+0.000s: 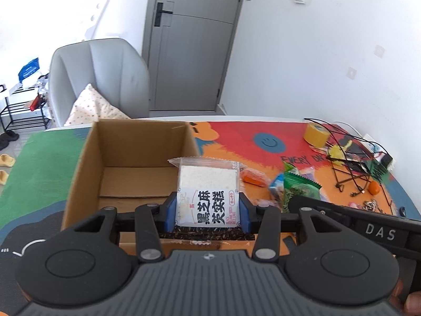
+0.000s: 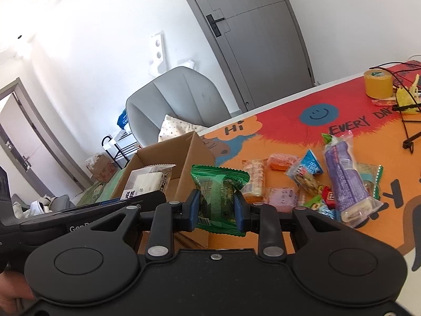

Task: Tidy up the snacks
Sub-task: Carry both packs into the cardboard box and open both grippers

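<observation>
My left gripper (image 1: 208, 212) is shut on a white rice-cake packet (image 1: 208, 192) with black lettering, held above the near right corner of an open cardboard box (image 1: 86, 163). The box shows only its bare cardboard bottom. My right gripper (image 2: 217, 206) is shut on a green snack packet (image 2: 219, 184), held above the table just right of the box (image 2: 194, 152). The white packet (image 2: 147, 180) and the left gripper's body show in the right wrist view over the box. A pile of snacks (image 2: 315, 181) lies on the colourful mat, among them a long purple packet (image 2: 342, 179).
A yellow tape roll (image 2: 377, 83), black cables and a wire stand (image 1: 350, 163) sit at the table's far right. A grey armchair (image 1: 105, 79) with a dotted cushion stands behind the table, a grey door (image 1: 192, 42) beyond. A black shelf rack (image 1: 23, 105) is at left.
</observation>
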{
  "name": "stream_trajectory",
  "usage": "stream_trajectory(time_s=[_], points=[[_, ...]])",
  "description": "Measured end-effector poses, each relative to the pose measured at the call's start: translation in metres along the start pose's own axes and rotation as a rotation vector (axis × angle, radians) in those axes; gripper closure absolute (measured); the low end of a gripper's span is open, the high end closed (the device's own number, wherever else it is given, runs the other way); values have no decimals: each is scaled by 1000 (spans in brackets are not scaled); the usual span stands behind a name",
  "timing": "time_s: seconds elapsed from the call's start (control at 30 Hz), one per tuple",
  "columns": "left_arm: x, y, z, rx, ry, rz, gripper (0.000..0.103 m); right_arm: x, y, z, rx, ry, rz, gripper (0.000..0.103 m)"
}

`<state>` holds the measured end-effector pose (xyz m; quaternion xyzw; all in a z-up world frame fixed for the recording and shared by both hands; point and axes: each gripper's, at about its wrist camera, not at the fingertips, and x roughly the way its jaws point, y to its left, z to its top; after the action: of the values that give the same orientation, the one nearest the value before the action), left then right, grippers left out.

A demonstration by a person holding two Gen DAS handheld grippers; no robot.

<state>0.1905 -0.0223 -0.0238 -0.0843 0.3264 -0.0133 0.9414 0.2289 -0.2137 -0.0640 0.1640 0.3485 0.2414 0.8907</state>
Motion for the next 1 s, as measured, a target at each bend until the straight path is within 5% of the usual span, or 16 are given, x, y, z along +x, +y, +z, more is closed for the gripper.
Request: stream_trajectory(time_s=[0.4, 1.0], points=[[11, 64, 0, -101, 17, 83, 58, 31, 41, 6, -55, 13, 50, 75], [20, 100, 1, -150, 43, 82, 54, 71, 92, 5, -135, 81, 97, 72]])
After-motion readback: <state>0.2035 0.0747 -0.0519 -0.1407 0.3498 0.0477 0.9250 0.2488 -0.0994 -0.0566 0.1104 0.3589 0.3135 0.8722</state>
